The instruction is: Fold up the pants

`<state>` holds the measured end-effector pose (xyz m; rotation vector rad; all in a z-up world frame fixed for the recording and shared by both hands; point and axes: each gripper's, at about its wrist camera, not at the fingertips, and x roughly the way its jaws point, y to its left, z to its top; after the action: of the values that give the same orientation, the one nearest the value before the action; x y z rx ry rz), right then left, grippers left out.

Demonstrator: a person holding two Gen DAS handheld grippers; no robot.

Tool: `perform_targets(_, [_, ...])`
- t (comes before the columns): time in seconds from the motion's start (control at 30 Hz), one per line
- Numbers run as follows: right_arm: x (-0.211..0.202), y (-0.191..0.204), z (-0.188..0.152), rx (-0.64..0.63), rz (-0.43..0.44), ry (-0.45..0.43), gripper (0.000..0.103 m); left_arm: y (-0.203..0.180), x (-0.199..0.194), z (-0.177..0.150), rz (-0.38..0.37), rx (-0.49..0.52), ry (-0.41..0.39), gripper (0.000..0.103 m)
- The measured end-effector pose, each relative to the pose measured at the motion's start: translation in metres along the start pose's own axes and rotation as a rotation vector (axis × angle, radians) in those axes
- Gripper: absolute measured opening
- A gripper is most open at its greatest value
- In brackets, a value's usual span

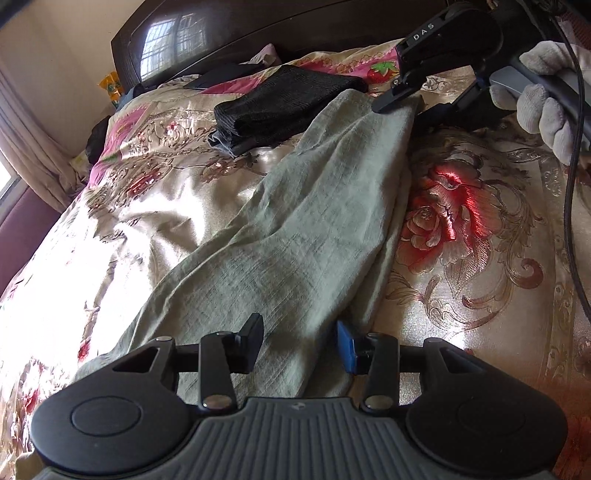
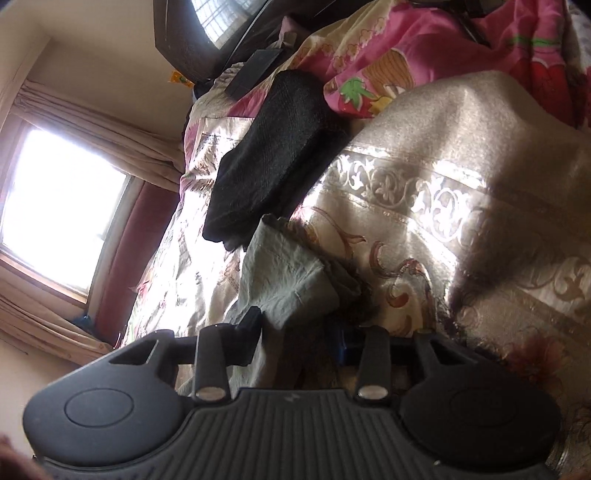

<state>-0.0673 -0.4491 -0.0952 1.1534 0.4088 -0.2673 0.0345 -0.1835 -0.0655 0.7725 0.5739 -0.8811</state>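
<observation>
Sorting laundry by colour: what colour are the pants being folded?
Pale grey-green pants, clearest in the left wrist view.

Open bedspread (image 1: 110, 229) lies to your left of the pants (image 1: 295, 229); a folded black garment (image 1: 284, 99) and dark headboard (image 1: 258, 33) block the far end.

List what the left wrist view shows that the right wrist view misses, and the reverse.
Left wrist only: the grey-green pants stretched lengthwise, a gloved hand holding the right gripper at their far end, and the red rose print. Right wrist only: the bright window and curtain. Both: the folded black garment, the floral bedspread and the dark headboard.
</observation>
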Motion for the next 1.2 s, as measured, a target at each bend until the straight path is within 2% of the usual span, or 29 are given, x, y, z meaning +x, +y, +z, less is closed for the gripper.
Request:
perform_targets(0.1, [-0.007, -0.002, 0.001, 0.115, 0.180, 0.005, 0.043, -0.002, 0.001, 0.003, 0.003, 0.012, 0.005, 0.057])
perform_targets(0.13, [-0.008, 0.001, 0.003, 0.118, 0.216, -0.012, 0.043, -0.003, 0.002, 0.004, 0.002, 0.015, 0.006, 0.057])
perform_targets(0.23, [-0.004, 0.003, 0.019, 0.058, 0.150, -0.075, 0.045, -0.005, 0.004, 0.007, 0.001, 0.029, 0.013, 0.057])
perform_targets(0.33, [-0.005, -0.009, 0.028, 0.092, 0.086, -0.030, 0.045, -0.006, 0.004, 0.010, -0.005, 0.044, 0.011, 0.057])
perform_targets(0.47, [-0.018, -0.001, 0.036, -0.075, 0.026, 0.019, 0.043, -0.007, 0.006, 0.010, -0.008, 0.058, 0.008, 0.057])
perform_targets(0.63, [-0.033, 0.002, 0.045, -0.124, -0.037, 0.064, 0.045, -0.007, 0.009, 0.016, -0.018, 0.073, 0.001, 0.057])
perform_targets(0.7, [-0.038, 0.003, 0.049, -0.218, -0.054, 0.068, 0.046, -0.008, 0.010, 0.017, -0.021, 0.071, 0.002, 0.057])
perform_targets(0.73, [-0.033, 0.004, 0.053, -0.254, -0.059, 0.106, 0.047, -0.008, 0.012, 0.017, -0.022, 0.073, 0.003, 0.057])
perform_targets(0.8, [-0.019, 0.001, 0.060, -0.265, -0.028, 0.183, 0.047, -0.009, 0.013, 0.018, -0.022, 0.078, 0.006, 0.057])
perform_targets(0.87, [0.001, -0.007, 0.069, -0.260, 0.016, 0.312, 0.047, -0.010, 0.014, 0.020, -0.022, 0.082, 0.013, 0.057])
perform_targets(1.0, [0.011, -0.018, 0.083, -0.200, 0.128, 0.407, 0.047, -0.011, 0.016, 0.022, -0.023, 0.093, 0.023, 0.057])
perform_targets(1.13, [0.017, -0.030, 0.084, -0.131, 0.212, 0.427, 0.047, -0.014, 0.019, 0.026, -0.022, 0.109, 0.038, 0.057])
perform_targets(1.2, [0.005, -0.040, 0.089, -0.050, 0.321, 0.360, 0.047, -0.014, 0.018, 0.027, -0.024, 0.115, 0.041, 0.058])
